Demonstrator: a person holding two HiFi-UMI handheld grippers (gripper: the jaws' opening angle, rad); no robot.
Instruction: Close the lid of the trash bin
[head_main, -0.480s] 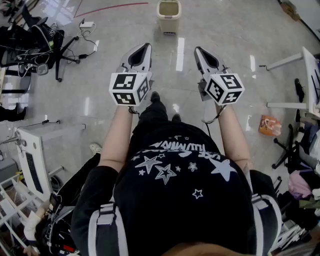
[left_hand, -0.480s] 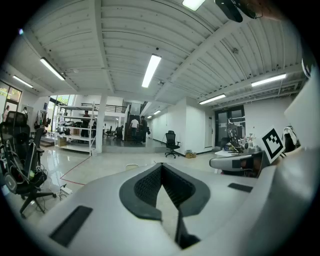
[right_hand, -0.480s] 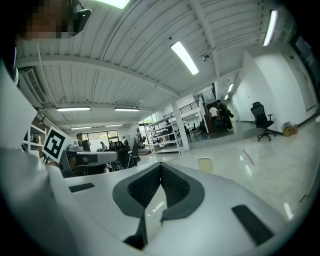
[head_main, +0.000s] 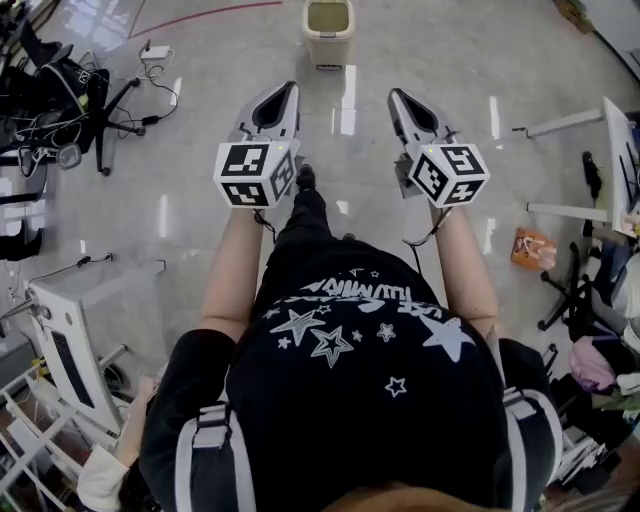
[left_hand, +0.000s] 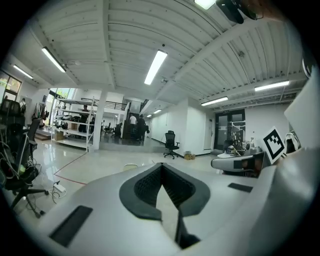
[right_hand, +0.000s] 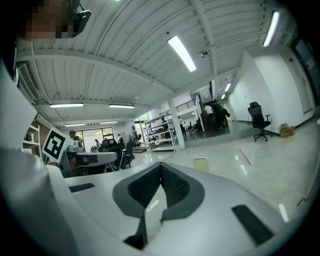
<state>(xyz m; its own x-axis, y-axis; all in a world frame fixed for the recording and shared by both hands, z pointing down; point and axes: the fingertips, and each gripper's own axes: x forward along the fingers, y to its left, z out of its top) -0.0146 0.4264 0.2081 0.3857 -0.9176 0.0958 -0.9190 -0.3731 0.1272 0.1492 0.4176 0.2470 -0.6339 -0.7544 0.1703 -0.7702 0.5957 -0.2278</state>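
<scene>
The beige trash bin (head_main: 328, 28) stands on the floor at the top of the head view, its top open and the inside showing. It is far ahead of both grippers. My left gripper (head_main: 288, 92) and right gripper (head_main: 398, 98) are held side by side at chest height, both pointing toward the bin, both shut on nothing. Over the left gripper's (left_hand: 162, 166) tip the bin (left_hand: 131, 167) shows small in the left gripper view. It also shows as a pale bin (right_hand: 200, 164) just right of the right gripper's (right_hand: 160, 165) tip in the right gripper view.
An office chair (head_main: 75, 85) with tangled cables and a power strip (head_main: 152, 52) sit at the left. A white desk frame (head_main: 565, 122) and an orange packet (head_main: 532, 247) lie at the right. A white stand (head_main: 60, 335) is at the lower left. Glossy floor runs ahead.
The floor and the things on it have shifted slightly in the head view as the person steps forward; one shoe now shows ahead. Both grippers keep their pose and stay shut.
</scene>
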